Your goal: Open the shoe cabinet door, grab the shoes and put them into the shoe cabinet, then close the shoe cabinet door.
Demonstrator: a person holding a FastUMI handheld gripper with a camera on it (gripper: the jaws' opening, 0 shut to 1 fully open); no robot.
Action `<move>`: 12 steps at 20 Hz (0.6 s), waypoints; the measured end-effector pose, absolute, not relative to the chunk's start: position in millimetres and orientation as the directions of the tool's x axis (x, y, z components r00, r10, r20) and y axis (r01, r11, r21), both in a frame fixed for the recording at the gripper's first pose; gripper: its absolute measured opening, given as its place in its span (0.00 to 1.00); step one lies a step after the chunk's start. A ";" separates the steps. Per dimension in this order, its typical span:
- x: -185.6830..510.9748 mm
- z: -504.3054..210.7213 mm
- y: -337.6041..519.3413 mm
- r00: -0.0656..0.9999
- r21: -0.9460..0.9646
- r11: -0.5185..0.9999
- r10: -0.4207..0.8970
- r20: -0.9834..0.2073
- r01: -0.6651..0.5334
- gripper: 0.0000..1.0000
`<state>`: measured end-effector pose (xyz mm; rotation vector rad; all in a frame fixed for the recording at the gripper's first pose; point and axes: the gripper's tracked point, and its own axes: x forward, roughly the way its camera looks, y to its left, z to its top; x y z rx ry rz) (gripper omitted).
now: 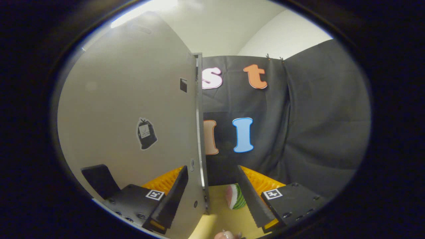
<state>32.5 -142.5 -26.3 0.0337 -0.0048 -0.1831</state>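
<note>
Black cloth walls the booth behind a yellow floor point(229, 215). The cabinet door point(132, 109) stands edge-on, its free edge between the fingers of the gripper point(212, 196), which sit apart without pressing it, probably to hook and swing it. The tool points level, low near the door's foot. A striped thing point(236, 196), perhaps a shoe, lies just ahead.

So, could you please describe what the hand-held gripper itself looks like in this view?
The hand-held gripper has two long flat fingers tapering forward; the right one has a serrated inner edge. Each sits on a dark, boxy carriage with small screws and a square black-and-white marker tag on top. Ribbed orange-yellow parts show behind the fingers. No cables show.
</note>
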 end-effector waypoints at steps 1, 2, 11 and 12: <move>34.2 -26.5 -130.5 0.981 0.039 0.981 -0.192 0.007 0.192 0.92; 37.5 -27.1 -118.0 0.980 0.042 0.979 -0.200 0.013 0.199 0.92; 108.9 -38.9 16.9 0.993 0.038 0.993 -0.112 0.028 0.110 0.93; 120.5 -39.1 30.4 0.996 0.040 0.995 -0.087 0.030 0.086 0.93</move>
